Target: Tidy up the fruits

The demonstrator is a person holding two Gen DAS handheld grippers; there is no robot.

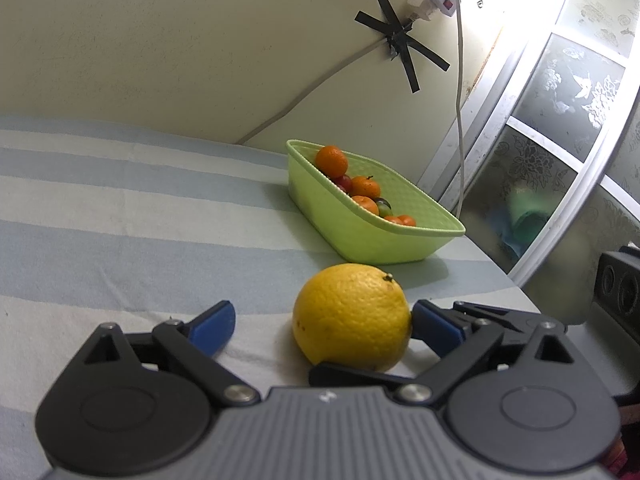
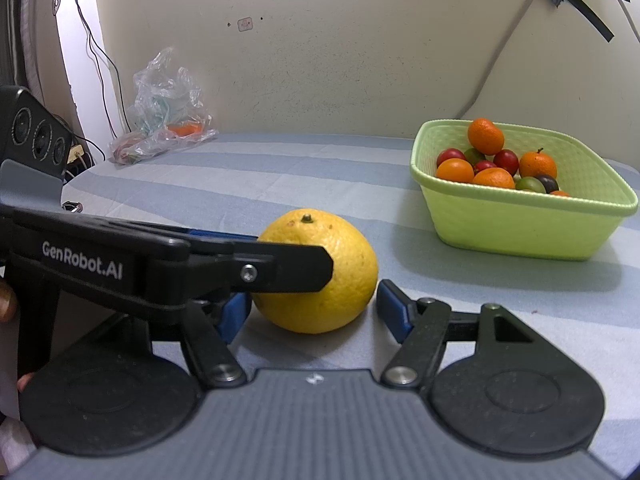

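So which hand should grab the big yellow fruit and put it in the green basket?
Probably the right gripper: the yellow fruit sits centred between its pads. The left gripper has it off to one side.

The big citrus sits on the table, between both grippers' fingers. The basket of small fruits is behind it to the right, near the wall. A plastic bag lies far back left.

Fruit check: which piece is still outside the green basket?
The big yellow citrus, sitting on the striped cloth between both hand-held grippers. The small oranges and the other little fruits are all inside the green basket.
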